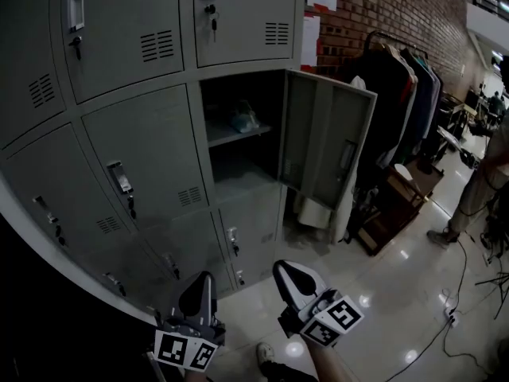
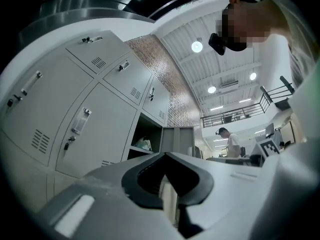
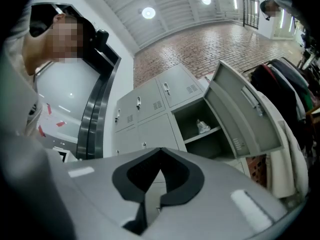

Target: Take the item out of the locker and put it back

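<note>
A grey locker (image 1: 238, 146) stands with its door (image 1: 326, 138) swung out to the right. On its upper shelf lies a small pale crumpled item (image 1: 244, 119), also seen as the item (image 2: 143, 144) and the item (image 3: 202, 126) in both gripper views. My left gripper (image 1: 199, 293) and right gripper (image 1: 290, 277) are held low in front of the lockers, well short of the open compartment. Both are shut with nothing between the jaws.
Closed locker doors (image 1: 147, 157) fill the wall to the left and above. A clothes rack with dark coats (image 1: 398, 86) stands right of the open door against a brick wall. Cables (image 1: 453, 293) run across the shiny floor, and a person (image 1: 485, 181) stands far right.
</note>
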A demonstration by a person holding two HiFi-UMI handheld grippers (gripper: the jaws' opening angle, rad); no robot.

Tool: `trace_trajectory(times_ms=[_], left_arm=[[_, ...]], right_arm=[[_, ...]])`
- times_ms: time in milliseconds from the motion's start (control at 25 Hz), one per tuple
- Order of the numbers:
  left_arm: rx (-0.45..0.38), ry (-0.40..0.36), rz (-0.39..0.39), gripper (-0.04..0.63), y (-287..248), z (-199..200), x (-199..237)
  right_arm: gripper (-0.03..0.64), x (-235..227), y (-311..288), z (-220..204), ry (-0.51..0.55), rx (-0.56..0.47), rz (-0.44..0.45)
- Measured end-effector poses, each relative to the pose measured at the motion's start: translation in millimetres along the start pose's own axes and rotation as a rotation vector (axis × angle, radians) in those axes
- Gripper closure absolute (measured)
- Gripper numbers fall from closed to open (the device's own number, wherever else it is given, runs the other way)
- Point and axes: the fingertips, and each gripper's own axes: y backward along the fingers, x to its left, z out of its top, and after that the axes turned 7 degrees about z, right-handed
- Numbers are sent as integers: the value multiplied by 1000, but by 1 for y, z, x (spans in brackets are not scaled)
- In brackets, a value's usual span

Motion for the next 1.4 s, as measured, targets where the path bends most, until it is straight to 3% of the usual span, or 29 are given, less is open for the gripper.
trace_trajectory(times_ms=[160,360,480,680,840,1040,1400], left_arm=[[-5,5,-20,591,81,-3,-26],[-11,-15,3,591,223,22,-68],[10,-15,6,591,292,38,-97],[10,18,33,591,360,72,-132],[-27,43,53,591,384,83,-151],[-30,-15,50,591,401,88,-179],[-51,-18,66,591,417,95,-191]], right_arm=[[614,51,46,-19,-12,-7,-7],[614,185,122,-35,-8,22,41],[614,258,162,-28,-4,24,45],[614,332,207,0,-26,11,45],[614,355,236,14,-25,-3,58],[615,362,261,30,51,-5,-12],[615,369,281,29,-2,-22,-14]])
